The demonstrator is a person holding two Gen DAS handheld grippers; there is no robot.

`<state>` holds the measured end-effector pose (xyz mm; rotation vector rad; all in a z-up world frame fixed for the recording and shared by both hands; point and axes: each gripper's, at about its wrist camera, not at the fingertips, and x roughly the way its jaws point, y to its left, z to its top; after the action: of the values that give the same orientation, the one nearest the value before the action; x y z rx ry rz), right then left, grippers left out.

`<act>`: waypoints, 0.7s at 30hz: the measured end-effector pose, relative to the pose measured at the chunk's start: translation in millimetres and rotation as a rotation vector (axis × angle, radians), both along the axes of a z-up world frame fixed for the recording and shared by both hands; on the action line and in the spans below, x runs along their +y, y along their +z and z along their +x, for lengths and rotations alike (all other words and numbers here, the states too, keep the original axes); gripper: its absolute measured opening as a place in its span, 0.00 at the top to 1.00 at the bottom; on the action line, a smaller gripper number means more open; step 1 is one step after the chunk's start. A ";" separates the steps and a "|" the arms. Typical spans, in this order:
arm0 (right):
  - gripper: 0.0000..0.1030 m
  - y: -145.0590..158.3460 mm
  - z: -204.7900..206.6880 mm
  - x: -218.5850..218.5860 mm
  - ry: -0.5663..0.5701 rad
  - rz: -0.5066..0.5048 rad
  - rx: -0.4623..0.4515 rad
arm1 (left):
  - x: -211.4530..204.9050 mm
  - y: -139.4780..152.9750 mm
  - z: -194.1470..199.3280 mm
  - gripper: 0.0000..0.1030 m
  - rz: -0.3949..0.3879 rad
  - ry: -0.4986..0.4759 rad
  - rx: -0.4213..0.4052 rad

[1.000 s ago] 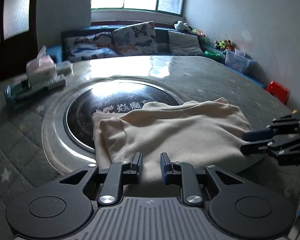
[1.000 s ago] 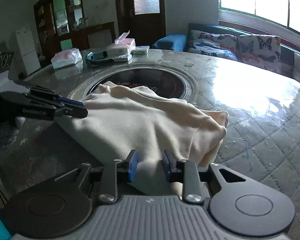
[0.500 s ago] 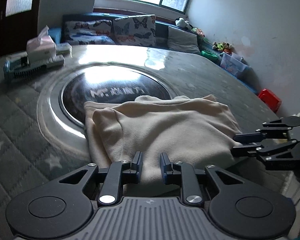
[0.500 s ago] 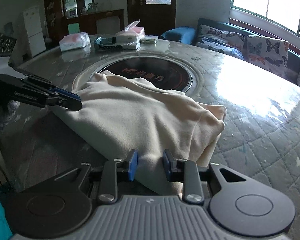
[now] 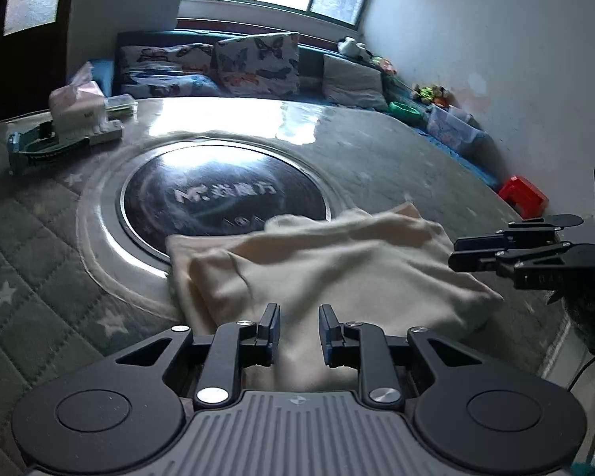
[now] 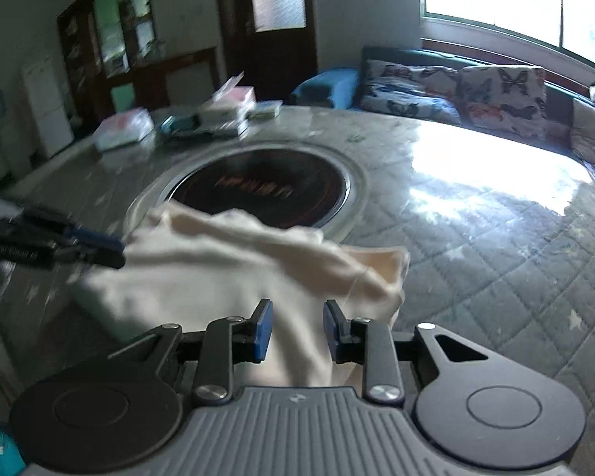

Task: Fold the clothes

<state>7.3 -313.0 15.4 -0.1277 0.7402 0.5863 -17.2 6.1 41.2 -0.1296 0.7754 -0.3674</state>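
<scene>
A cream folded garment (image 5: pixel 329 265) lies on the quilted round table, its far edge just over the rim of the black glass disc (image 5: pixel 218 198). My left gripper (image 5: pixel 298 327) grips the garment's near edge, cloth bunched between its fingers. My right gripper (image 6: pixel 297 327) holds the other near end of the garment (image 6: pixel 218 273) the same way. In the left wrist view the right gripper (image 5: pixel 456 254) comes in from the right at the cloth's side. The right wrist view shows the left gripper (image 6: pixel 107 248) at the garment's left corner.
Tissue boxes (image 5: pixel 79 109) and a flat teal item (image 5: pixel 43 146) sit at the table's far left. More packs (image 6: pixel 127 129) lie beyond the disc (image 6: pixel 265 186). A sofa with butterfly cushions (image 5: pixel 254 63) runs under the window. The table edge is close below both grippers.
Both grippers have pulled back toward the near table edge and dragged the garment with them. It now covers much less of the black disc.
</scene>
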 end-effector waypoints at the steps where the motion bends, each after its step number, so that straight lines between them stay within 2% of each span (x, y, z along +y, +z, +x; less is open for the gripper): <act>1: 0.74 -0.8 6.4 0.4 -0.008 0.006 0.003 | 1.6 0.5 2.9 0.78 0.000 0.010 -0.001; 5: 0.75 -8.9 28.5 2.3 -0.043 0.012 0.015 | 8.0 -1.9 15.5 0.78 0.010 0.049 0.002; 11: 0.82 -27.7 45.3 -5.0 -0.117 0.006 0.065 | 18.8 -12.3 30.5 0.75 0.013 0.087 0.030; 18: 0.81 -8.3 45.8 9.9 -0.074 0.026 0.015 | 15.2 -8.1 36.7 0.77 0.029 0.081 0.008; 21: 0.81 -10.3 51.9 22.6 -0.052 0.028 0.021 | 12.9 -10.7 43.3 0.77 0.035 0.081 0.012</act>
<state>59.1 -290.4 5.1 -0.0759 0.7533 0.5489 26.1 19.1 30.6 -0.1301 0.7852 -0.2759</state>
